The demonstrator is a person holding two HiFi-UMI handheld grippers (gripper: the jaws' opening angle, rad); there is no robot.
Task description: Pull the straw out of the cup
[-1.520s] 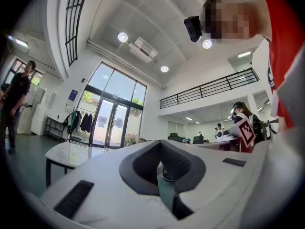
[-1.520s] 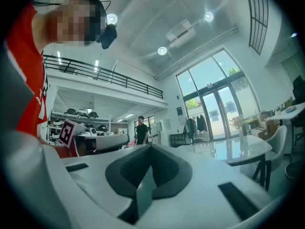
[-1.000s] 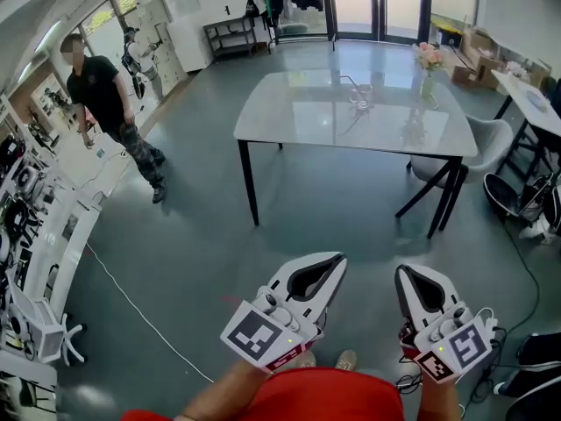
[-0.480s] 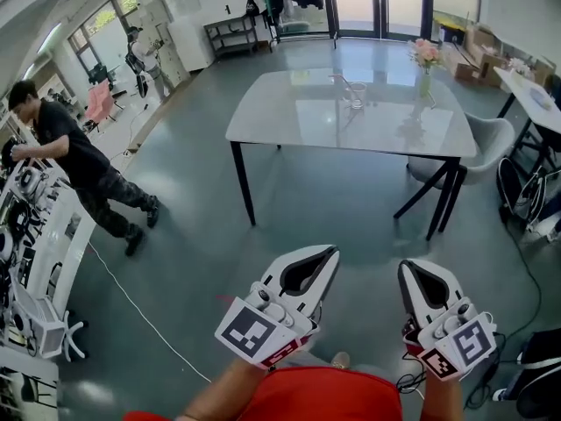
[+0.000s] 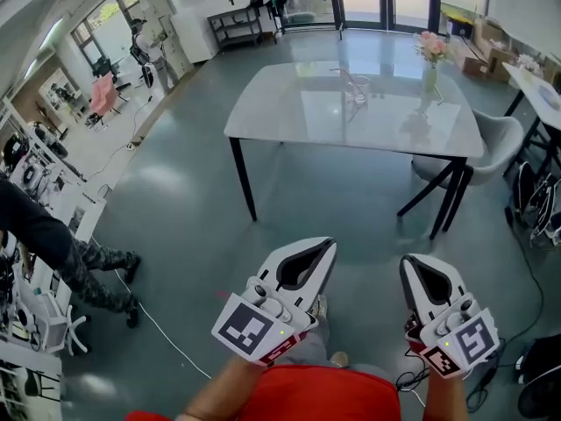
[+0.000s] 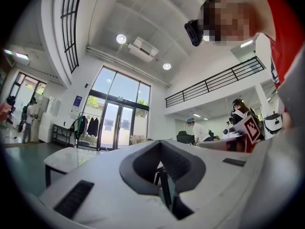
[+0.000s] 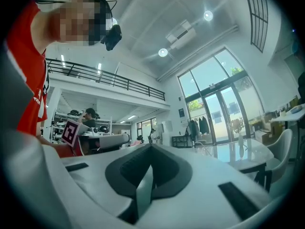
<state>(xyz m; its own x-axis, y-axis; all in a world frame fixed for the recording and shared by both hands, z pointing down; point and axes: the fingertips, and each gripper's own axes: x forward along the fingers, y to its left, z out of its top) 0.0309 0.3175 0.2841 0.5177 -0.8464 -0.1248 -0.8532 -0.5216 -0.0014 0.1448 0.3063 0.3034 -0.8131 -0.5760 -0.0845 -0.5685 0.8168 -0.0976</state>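
Note:
A clear cup [image 5: 356, 89] with a thin straw leaning out of it stands on the far half of a pale glass-topped table [image 5: 289, 112], well ahead of me in the head view. Both grippers are held low and close to my body, far short of the table. My left gripper [image 5: 328, 245] is shut with nothing in it, its tips meeting in the left gripper view [image 6: 159, 142]. My right gripper [image 5: 417, 260] is likewise shut and empty, as the right gripper view [image 7: 151, 146] shows. The cup is too small to make out in either gripper view.
A vase of pink flowers [image 5: 429, 60] stands on the table's right side. A grey chair [image 5: 496, 144] sits at the table's right end, a second table [image 5: 536, 84] beyond it. A person in dark clothes [image 5: 53, 253] bends by the benches at left. A white cable [image 5: 158, 324] crosses the floor.
The person in dark clothes has walked from the upper left down to the lower left edge. The table has drawn slightly nearer, and both grippers stay shut.

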